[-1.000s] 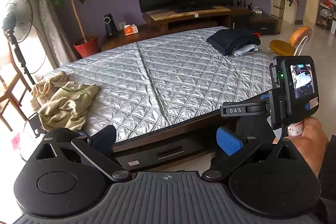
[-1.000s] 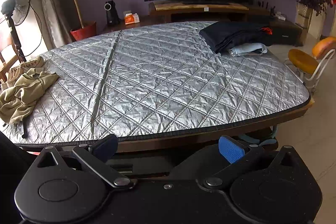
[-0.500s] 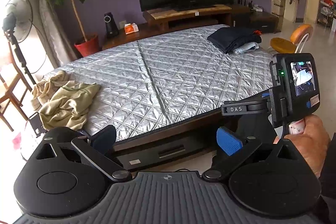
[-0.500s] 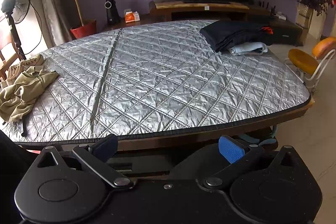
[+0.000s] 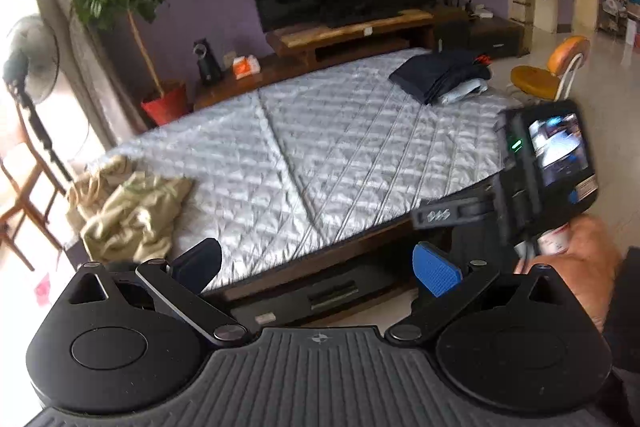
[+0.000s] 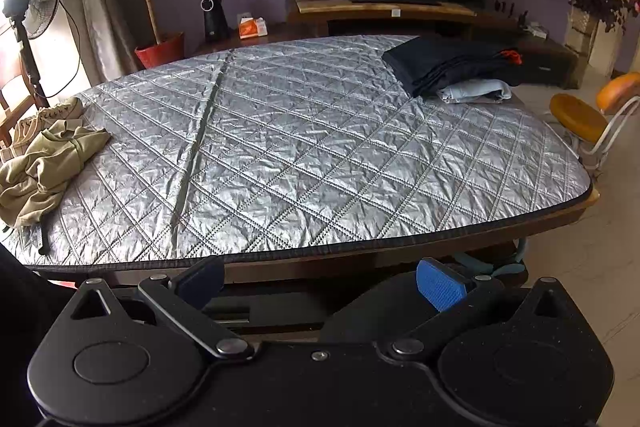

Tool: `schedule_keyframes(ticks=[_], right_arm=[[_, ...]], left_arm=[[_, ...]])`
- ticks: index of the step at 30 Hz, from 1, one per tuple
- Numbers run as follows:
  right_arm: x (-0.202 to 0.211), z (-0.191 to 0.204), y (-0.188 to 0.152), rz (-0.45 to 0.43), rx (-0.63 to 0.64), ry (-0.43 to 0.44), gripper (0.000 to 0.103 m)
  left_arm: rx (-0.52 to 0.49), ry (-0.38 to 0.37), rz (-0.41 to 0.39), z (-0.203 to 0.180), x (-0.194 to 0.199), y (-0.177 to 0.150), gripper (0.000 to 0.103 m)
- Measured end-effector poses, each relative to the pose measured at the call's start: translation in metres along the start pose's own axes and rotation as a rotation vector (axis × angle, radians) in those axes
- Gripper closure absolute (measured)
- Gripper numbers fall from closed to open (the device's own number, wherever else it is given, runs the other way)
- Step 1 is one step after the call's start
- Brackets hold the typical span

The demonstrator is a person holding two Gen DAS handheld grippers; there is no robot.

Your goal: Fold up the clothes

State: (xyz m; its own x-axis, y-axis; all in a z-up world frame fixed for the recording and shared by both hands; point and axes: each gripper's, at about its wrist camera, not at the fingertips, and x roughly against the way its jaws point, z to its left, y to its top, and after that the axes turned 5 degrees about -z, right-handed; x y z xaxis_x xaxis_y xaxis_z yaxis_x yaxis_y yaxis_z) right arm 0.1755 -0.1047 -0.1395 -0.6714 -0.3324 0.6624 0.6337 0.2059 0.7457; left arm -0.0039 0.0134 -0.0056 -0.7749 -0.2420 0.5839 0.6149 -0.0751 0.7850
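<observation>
Left wrist view has swung since half a second ago: scene now smeared with motion blur, right-hand device sits lower and nearer at 3 o'clock; right wrist view barely shifted. Crumpled khaki garment (image 6: 44, 167) lies at the 9 o'clock edge of the silver quilted table cover (image 6: 320, 155), heaped, long axis running roughly from 7 toward 1 o'clock, a dark strap trailing toward the near edge. A pale sneaker (image 6: 52, 113) sits just beyond it. Folded dark navy clothes (image 6: 444, 67) rest at 1 o'clock, atop a folded light-blue piece (image 6: 476, 91). Left gripper (image 5: 318, 263) fingers spread wide, holding nothing, short of the table. Right gripper (image 6: 320, 279) likewise wide, empty. A hand (image 5: 580, 259) grips the right device.
</observation>
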Motion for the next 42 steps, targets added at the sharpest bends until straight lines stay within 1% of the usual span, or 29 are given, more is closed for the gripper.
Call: schedule_keyframes(ticks=[7,10,18,22,42], right_arm=[[0.002,0.003,-0.001,-0.008,0.018,-0.008,0.001],[0.003,0.002,-0.002,-0.009,0.023,-0.014,0.001],[0.009,-0.009,-0.008,-0.01,-0.008,-0.042,0.001],[0.012,-0.013,-0.011,-0.012,-0.02,-0.051,0.001],[0.012,-0.013,-0.012,-0.007,-0.014,-0.054,0.001]], left_arm=[[-0.099,-0.102,-0.095,-0.029,0.039,0.025,0.0],[-0.101,-0.161,-0.114,-0.038,0.051,0.032,0.0],[-0.164,-0.227,-0.17,-0.06,0.076,0.038,0.0],[-0.17,-0.243,-0.175,-0.062,0.077,0.036,0.0],[-0.164,-0.244,-0.161,-0.063,0.073,0.035,0.0]])
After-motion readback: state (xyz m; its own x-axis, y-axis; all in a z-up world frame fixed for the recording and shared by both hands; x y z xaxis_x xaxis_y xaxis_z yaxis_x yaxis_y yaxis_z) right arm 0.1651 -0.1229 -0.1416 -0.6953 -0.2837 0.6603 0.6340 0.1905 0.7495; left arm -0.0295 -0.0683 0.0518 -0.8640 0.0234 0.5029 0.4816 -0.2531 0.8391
